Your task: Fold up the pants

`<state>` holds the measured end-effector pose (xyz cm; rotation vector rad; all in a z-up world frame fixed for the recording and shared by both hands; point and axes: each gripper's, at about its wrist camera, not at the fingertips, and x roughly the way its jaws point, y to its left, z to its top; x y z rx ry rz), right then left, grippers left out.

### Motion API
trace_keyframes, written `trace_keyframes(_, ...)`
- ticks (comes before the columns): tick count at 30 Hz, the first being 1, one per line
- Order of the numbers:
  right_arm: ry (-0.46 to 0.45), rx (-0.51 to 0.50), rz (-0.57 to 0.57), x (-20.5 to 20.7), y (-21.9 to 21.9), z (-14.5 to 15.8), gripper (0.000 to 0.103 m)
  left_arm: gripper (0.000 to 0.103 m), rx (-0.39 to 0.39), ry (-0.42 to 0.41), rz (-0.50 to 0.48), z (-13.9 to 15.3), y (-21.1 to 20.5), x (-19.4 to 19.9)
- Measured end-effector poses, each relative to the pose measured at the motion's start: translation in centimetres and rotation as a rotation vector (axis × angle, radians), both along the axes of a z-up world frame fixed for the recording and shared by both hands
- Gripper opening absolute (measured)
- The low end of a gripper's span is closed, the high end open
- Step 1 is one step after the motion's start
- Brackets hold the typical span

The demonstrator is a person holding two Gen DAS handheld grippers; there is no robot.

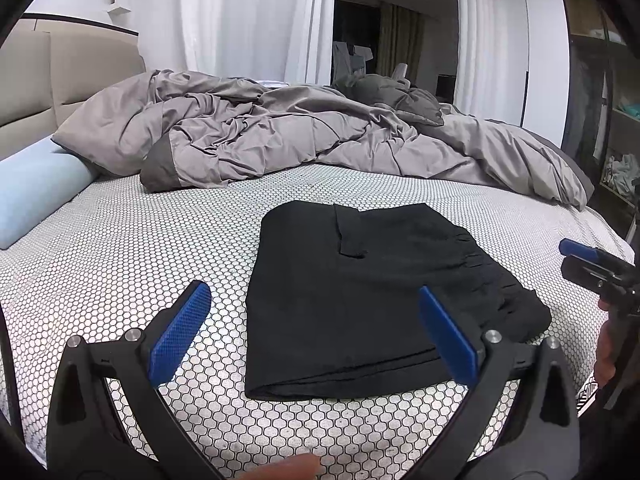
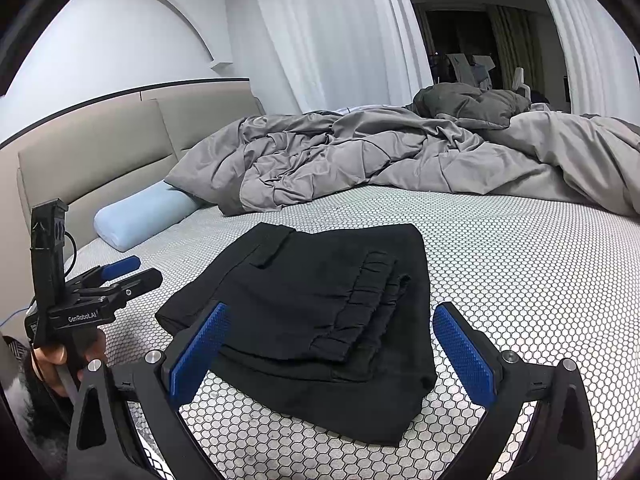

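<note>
Pants (image 1: 360, 292) lie folded at frame centre; left gripper (image 1: 316, 332) and right gripper (image 2: 328, 348), both wide open and empty, risk snagging and unfolding the layers.

only one readable text: "GenRobot.AI", white lettering on the black body of the left gripper (image 2: 120, 270), seen at the left edge of the right wrist view, just above the hand (image 2: 60, 356) holding it. nothing else legible in either view: no print visible on the pants (image 2: 304, 320), and none on the right gripper (image 2: 332, 340).
</note>
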<state>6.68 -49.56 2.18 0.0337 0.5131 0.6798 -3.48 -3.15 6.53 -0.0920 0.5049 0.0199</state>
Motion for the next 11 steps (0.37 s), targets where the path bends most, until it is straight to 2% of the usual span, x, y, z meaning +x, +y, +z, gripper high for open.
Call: trace_keyframes(11,-0.005,-0.007,0.012,-0.38,0.59,-0.17,0.103,0.102,0.009,-0.004,-0.005,-0.07,-0.21,-0.23)
